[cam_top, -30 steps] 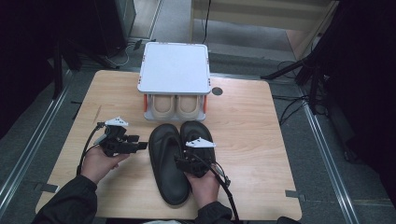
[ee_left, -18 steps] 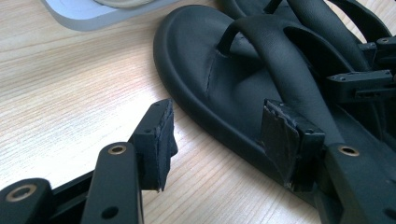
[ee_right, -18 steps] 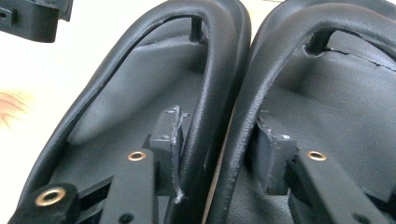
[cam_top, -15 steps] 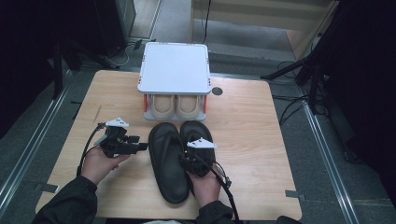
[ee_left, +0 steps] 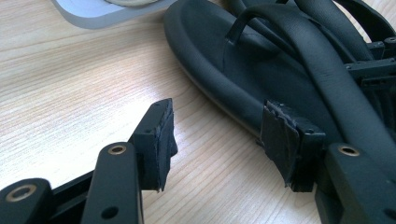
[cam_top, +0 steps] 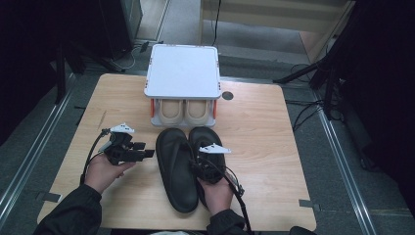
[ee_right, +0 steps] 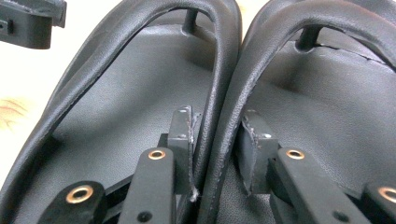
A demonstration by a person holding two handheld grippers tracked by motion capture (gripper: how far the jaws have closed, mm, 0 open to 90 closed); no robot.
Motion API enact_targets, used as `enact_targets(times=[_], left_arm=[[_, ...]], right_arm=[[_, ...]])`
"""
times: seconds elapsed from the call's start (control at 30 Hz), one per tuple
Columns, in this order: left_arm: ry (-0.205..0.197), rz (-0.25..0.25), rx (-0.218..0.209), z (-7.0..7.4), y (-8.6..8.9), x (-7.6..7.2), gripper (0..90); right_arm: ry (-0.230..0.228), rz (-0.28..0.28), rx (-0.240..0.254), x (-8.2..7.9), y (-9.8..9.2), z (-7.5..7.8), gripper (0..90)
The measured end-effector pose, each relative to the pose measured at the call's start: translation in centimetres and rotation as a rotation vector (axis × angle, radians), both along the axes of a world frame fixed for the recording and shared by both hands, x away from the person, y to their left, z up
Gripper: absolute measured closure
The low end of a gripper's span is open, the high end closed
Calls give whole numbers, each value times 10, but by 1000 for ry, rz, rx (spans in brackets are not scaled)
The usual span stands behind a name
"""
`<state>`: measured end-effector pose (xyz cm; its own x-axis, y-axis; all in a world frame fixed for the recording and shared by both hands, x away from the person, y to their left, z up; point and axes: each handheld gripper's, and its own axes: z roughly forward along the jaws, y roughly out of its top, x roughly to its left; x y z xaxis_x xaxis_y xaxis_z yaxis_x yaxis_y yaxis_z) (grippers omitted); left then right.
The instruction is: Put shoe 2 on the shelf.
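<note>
A: Okay, quick, right gripper (cam_top: 205,164)?
B: Over the two black sandals (cam_top: 188,164), roughly mid-length. In the right gripper view its jaws are pinched in on the two inner straps (ee_right: 222,116), one strap from each sandal, pressed together between the pads. So it's gripping both straps at once.

A: Where are the sandals?
B: Side by side, touching, flat on the wooden tabletop (cam_top: 264,132), toes pointing away from the person. Left sandal (cam_top: 173,169) sits a bit nearer the person than the right sandal (cam_top: 208,142).

A: Left gripper (cam_top: 144,153)?
B: Just beside the left sandal's outer edge, pointing at it from the left, held in the left hand (cam_top: 103,171). In the left gripper view the jaws stand wide apart, nothing between them but bare wood; one pad is close to or against the sandal's rim, can't tell which.

A: Anything else?
B: White rack (cam_top: 183,73) with a flat top and orange posts at the far side of the tabletop, just beyond the sandal toes. Pair of beige shoes (cam_top: 185,111) tucked under its top. Small dark hole (cam_top: 227,95) in the wood right of the rack. Right hand (cam_top: 215,193) comes in from the bottom edge, cable (cam_top: 240,196) trailing beside it.
</note>
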<state>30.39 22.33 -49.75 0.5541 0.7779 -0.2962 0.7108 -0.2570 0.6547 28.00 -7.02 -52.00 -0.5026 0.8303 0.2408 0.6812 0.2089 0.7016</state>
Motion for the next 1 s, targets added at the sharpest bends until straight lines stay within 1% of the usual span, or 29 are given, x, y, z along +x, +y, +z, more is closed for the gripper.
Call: enact_targets(times=[0.17, 0.33, 0.47, 0.63, 0.7, 0.73, 0.83, 0.87, 0.93, 0.97, 1.0], left_arm=[[-1, 2, 1, 0, 0, 0, 446], [-4, 3, 4, 0, 1, 0, 446], [-5, 6, 4, 0, 2, 0, 446], [-6, 11, 0, 0, 3, -1, 445], [-6, 14, 1, 0, 3, 0, 445], [-7, 14, 0, 0, 3, 0, 445], [-8, 13, -2, 1, 5, 0, 445], [-10, 18, -3, 1, 6, 0, 445], [-9, 22, -3, 2, 8, 0, 443], [-9, 28, -4, 2, 10, 0, 443], [-11, 35, -10, 2, 12, 1, 442]], right_arm=[[-3, -8, -4, 0, 0, 0, 723], [18, -8, 8, 3, -3, 1, 743], [21, -11, 8, 3, -4, 2, 747], [32, -16, 17, 2, -10, 6, 762], [26, -17, 18, 1, -12, 8, 762], [26, -20, 26, -1, -14, 10, 762], [22, -8, 35, -3, -19, 16, 762], [18, 6, 34, -4, -21, 19, 762], [14, 53, 25, -5, -24, 25, 762], [16, 63, 23, -6, -25, 26, 762], [12, 94, 16, -5, -26, 29, 762]])
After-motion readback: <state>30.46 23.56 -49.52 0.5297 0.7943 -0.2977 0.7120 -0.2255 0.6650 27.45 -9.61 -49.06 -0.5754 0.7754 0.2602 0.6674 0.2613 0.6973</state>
